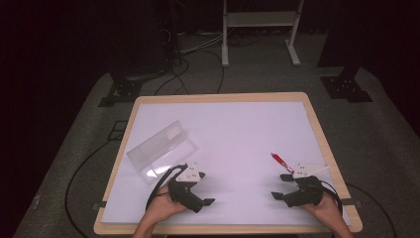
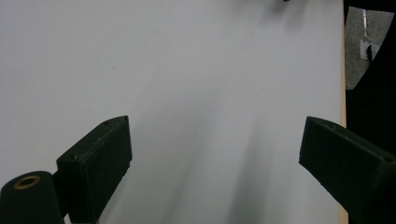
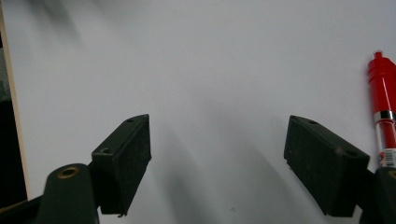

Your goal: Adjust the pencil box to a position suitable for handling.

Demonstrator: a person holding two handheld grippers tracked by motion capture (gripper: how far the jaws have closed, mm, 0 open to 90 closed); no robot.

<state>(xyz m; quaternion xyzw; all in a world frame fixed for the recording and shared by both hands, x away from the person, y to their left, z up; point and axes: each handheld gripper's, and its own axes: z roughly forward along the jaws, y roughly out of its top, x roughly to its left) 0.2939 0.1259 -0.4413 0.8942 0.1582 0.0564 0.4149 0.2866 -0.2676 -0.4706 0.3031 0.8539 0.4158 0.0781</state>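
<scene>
- Jaws of the left gripper (image 1: pixel 204 197) stand spread over bare white table (image 1: pixel 237 129), nothing between them.
- At its 11 o'clock lies a clear plastic box (image 1: pixel 161 148); its edges are faint and hard to trace.
- Jaws of the right gripper (image 1: pixel 282 187) are likewise spread and empty.
- The red pen (image 1: pixel 280 161) lies at that gripper's 12 o'clock, just beside it; in the right gripper view the pen (image 3: pixel 384 107) is cut off by the edge.

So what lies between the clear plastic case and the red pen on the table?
In the high view, only bare white table surface lies between the clear plastic case and the red pen; the left gripper sits below that stretch.
</scene>
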